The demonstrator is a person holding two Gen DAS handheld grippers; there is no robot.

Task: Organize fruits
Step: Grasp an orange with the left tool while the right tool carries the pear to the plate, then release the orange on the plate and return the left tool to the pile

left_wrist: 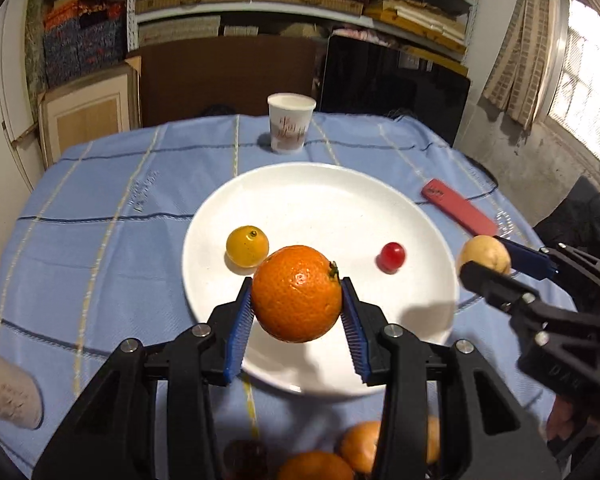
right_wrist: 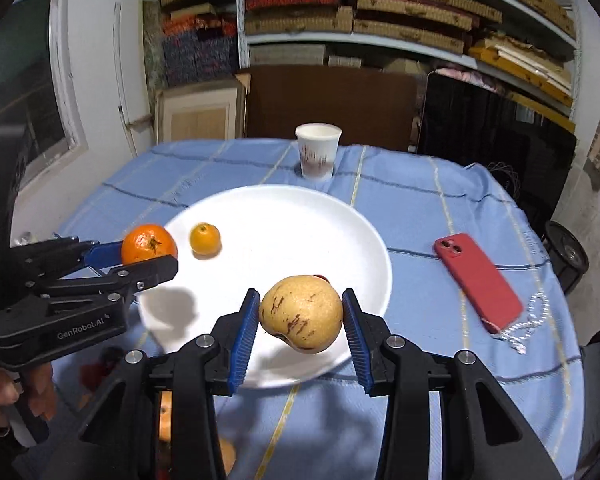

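Two fruits (left_wrist: 297,293) (right_wrist: 301,312) gripped above plate (left_wrist: 324,200)

The round white plate (left_wrist: 320,192) looks like glazed ceramic, smooth and glossy. A woven light-blue checked tablecloth (left_wrist: 100,208) under it is matt cloth. The large orange (left_wrist: 297,293) has a dimpled, slightly shiny peel; the tan pear (right_wrist: 302,311) is dull with brown scuffs. The small red fruit (left_wrist: 391,256) is smooth and glossy. The far white paper cup (right_wrist: 318,150) looks matt.
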